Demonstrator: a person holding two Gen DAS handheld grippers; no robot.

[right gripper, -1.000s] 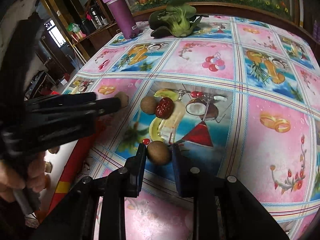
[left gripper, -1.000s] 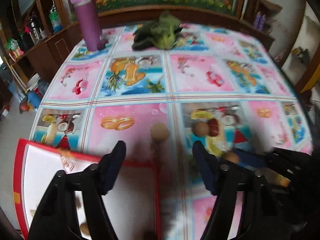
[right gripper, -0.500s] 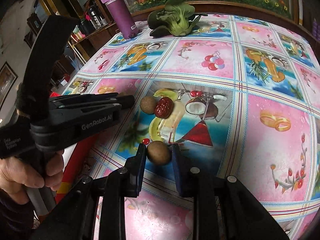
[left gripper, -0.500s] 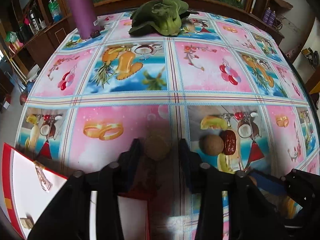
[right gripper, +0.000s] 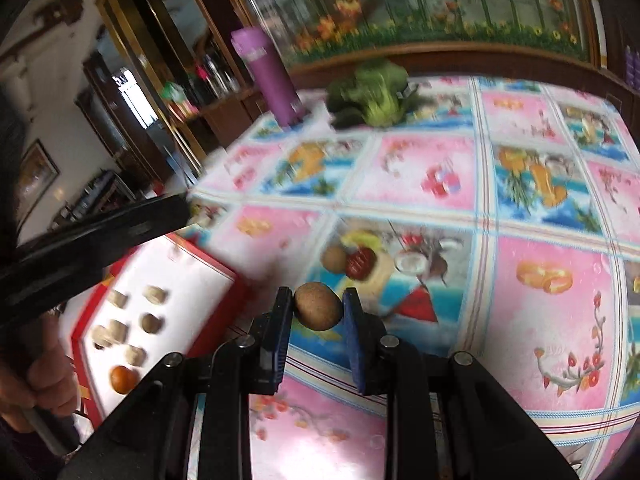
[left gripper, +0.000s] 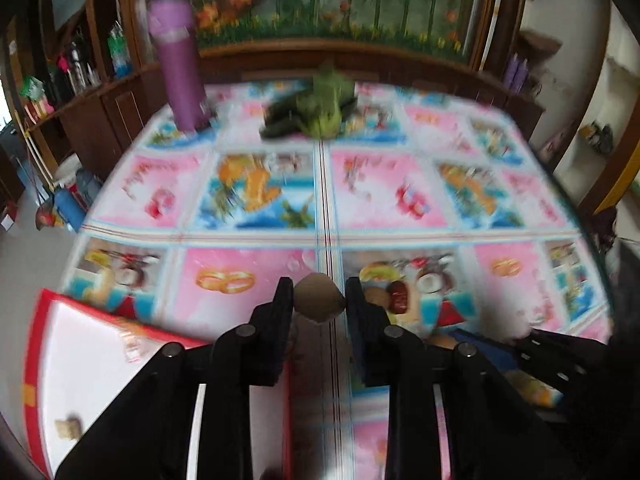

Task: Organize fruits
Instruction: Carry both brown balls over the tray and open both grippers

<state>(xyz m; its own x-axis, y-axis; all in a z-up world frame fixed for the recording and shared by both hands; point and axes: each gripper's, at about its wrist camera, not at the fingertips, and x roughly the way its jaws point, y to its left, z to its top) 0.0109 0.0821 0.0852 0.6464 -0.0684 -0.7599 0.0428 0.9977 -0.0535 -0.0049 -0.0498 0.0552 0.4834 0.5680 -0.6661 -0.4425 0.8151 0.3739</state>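
Dining room with dark wooden cabinets and a painted garden panel behind a surface (left gripper: 400,200) covered in a pink and blue fruit-print cloth.

Left wrist view, blurred: left tool (left gripper: 318,300) narrow, clamped on a round brown fruit (left gripper: 318,298) lifted clear of the cloth. Just right of the tips, a second brown fruit (left gripper: 378,296) touching a red date (left gripper: 399,292) on the cloth. At lower left, a red-edged white box (left gripper: 100,360) holding a small tan piece (left gripper: 68,428). At the far edge, a purple flask (left gripper: 180,68) and leafy greens (left gripper: 316,112).

Right wrist view: right tool (right gripper: 317,308) narrow, gripping another round brown fruit (right gripper: 318,306) between a black pad and a blue pad, raised off the cloth. Beyond it, loose brown fruit (right gripper: 334,258) and red date (right gripper: 361,263) side by side. At left, open red box (right gripper: 216,304) with several tan pieces and one orange fruit (right gripper: 124,379) inside. Left tool's black body (right gripper: 92,244) above the box, gripped by a hand (right gripper: 40,380). Purple flask (right gripper: 272,76) and greens (right gripper: 372,96) at the back.
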